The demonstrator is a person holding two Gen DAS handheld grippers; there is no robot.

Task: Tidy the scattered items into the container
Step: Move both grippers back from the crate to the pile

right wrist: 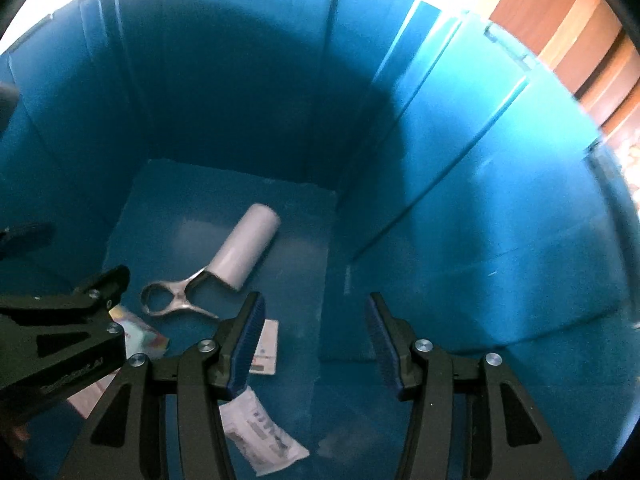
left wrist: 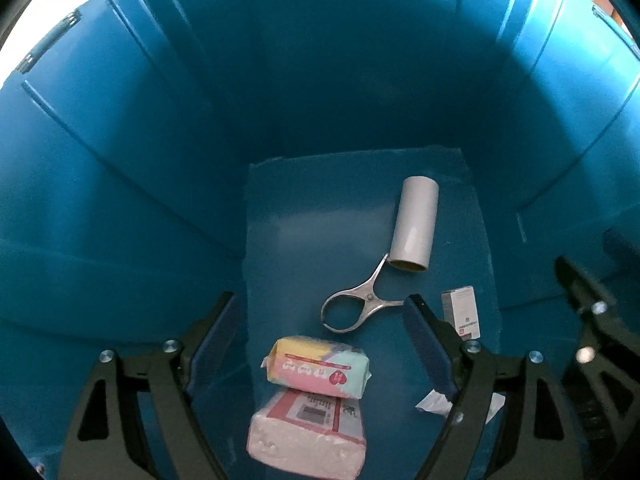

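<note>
Left wrist view: left gripper (left wrist: 320,320) spread wide, empty, inside blue container (left wrist: 120,160); on its floor, white tube (left wrist: 414,224) far, metal tool (left wrist: 356,304) touching it, pastel pack (left wrist: 320,366) near.

Right wrist view: right gripper (right wrist: 316,332) parted, empty; white sachet (right wrist: 260,436) near left.

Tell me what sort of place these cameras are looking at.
Probably the inside of a deep blue storage bin in a home. Household odds lie on its floor: a white tube, metal scissors, tissue packs. Wood panelling shows beyond the rim.
</note>
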